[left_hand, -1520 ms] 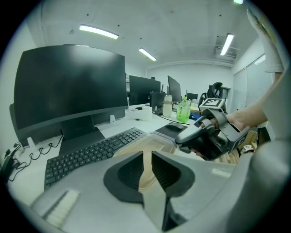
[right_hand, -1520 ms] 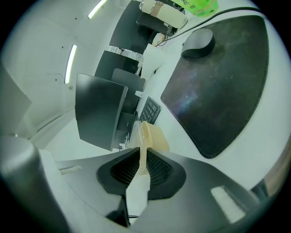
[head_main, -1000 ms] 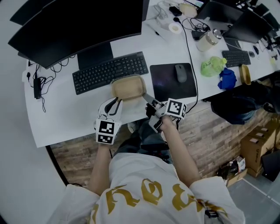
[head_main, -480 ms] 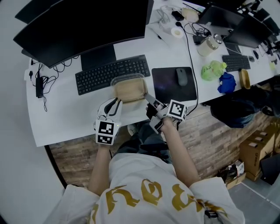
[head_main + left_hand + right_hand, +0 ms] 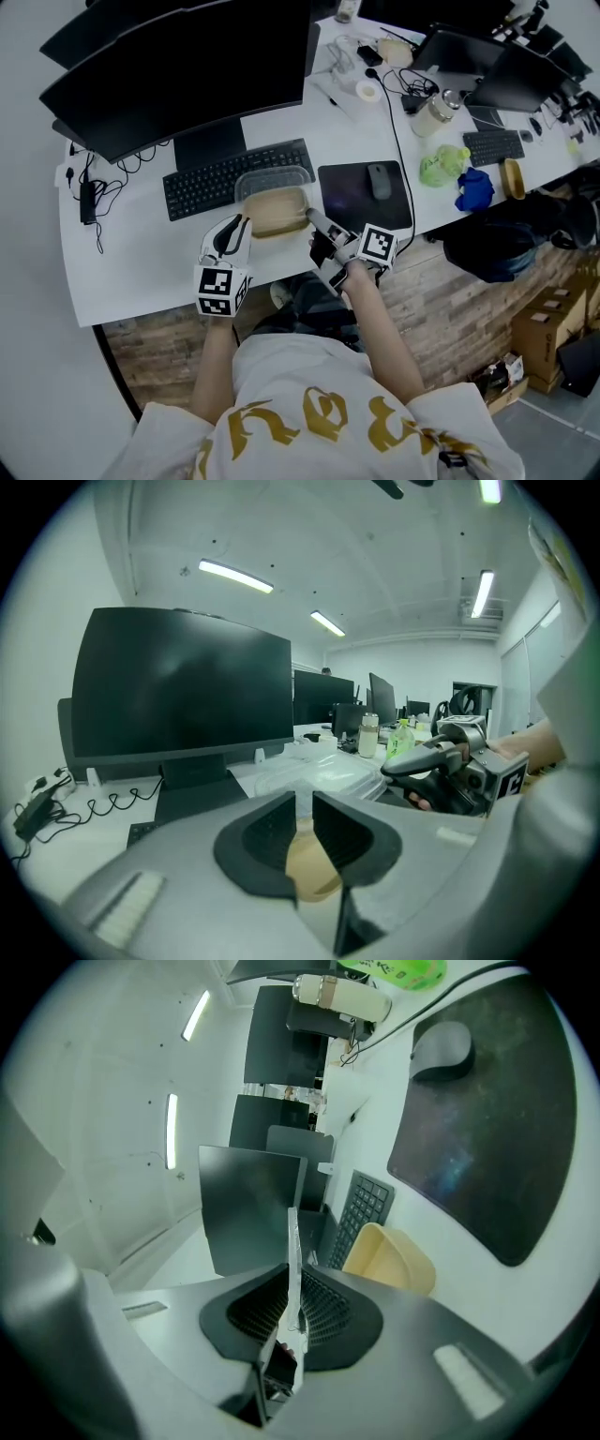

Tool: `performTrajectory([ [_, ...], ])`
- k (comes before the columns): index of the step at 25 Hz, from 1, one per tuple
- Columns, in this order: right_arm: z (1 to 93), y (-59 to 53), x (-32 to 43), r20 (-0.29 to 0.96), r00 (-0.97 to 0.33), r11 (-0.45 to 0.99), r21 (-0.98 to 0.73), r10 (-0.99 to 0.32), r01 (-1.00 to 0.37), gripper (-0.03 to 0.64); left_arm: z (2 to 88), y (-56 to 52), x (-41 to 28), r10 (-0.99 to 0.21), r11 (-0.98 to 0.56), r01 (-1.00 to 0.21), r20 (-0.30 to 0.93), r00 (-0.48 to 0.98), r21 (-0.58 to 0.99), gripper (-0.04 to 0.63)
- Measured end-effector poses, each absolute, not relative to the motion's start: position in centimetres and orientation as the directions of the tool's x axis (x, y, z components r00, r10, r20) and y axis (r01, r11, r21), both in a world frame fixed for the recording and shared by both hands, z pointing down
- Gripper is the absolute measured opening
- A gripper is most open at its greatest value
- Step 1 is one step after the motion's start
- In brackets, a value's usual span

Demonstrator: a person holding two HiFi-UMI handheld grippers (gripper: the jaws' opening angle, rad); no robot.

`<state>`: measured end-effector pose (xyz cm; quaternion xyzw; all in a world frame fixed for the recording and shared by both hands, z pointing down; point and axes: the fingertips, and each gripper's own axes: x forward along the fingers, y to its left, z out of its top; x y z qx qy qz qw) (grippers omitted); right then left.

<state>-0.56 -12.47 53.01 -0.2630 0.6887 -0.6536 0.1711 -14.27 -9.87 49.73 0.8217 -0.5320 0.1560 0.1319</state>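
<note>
At far left on the white counter [image 5: 141, 267], a tangle of cables [image 5: 89, 192] beside a wide dark monitor [image 5: 178, 75], with a black keyboard [image 5: 202, 183] below it. Next, the left gripper [image 5: 236, 230], fingers pressed onto the near-left rim of a tan food container [image 5: 277, 212]; seen along those fingers, tan wall wedged right between them. Just beyond the container, over the keyboard's right end, a clear plastic lid [image 5: 272, 178], apart from the container on the near side; hard to tell whether touching it at the far edge. To the right, the right gripper [image 5: 315, 223], fingers pinching the lid's thin edge, seen edge-on as a pale strip between them, with the container off to one side of those fingers and not between them. Further right, a dark mouse pad [image 5: 361, 202] carrying a grey mouse [image 5: 377, 180], then a green bottle [image 5: 442, 164] and a blue cloth [image 5: 473, 190]. Below the counter's edge, wood-plank floor [image 5: 450, 281] and cardboard boxes [image 5: 562, 319]. Overhead in the office, strip lights [image 5: 234, 576] on a white ceiling.
</note>
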Motion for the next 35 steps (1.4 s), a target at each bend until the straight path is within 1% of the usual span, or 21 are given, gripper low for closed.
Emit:
performTrajectory([
  [3,51.3,-12.8,-0.4,0.063,-0.795,0.017,-0.996,-0.604,-0.093,0.067,48.4,-10.3,-14.7,-0.853,-0.379,-0.923,0.358,0.378,0.072,0.057],
  [6,49.9,-13.1,-0.5,0.037,-0.796,0.056,-0.994,-0.604,-0.089,0.067,46.9,-10.7,-15.0,-0.872,-0.364,-0.928,0.322,0.369,0.078,0.055],
  [17,47.6,-13.1,-0.6,0.007,-0.797,0.100,-0.991,-0.604,-0.084,0.067,42.9,-11.2,-16.5,-0.919,-0.317,-0.944,0.215,0.330,0.093,0.052],
  [24,47.3,-12.6,-0.5,0.000,-0.780,0.103,-0.991,-0.626,-0.082,0.067,42.4,-11.1,-17.8,-0.930,-0.297,-0.949,0.194,0.313,0.109,0.049],
  [35,46.8,-12.4,0.6,0.003,-0.761,0.105,-0.990,-0.648,-0.093,0.067,42.0,-11.7,-17.7,-0.932,-0.297,-0.945,0.173,0.318,0.138,0.049],
])
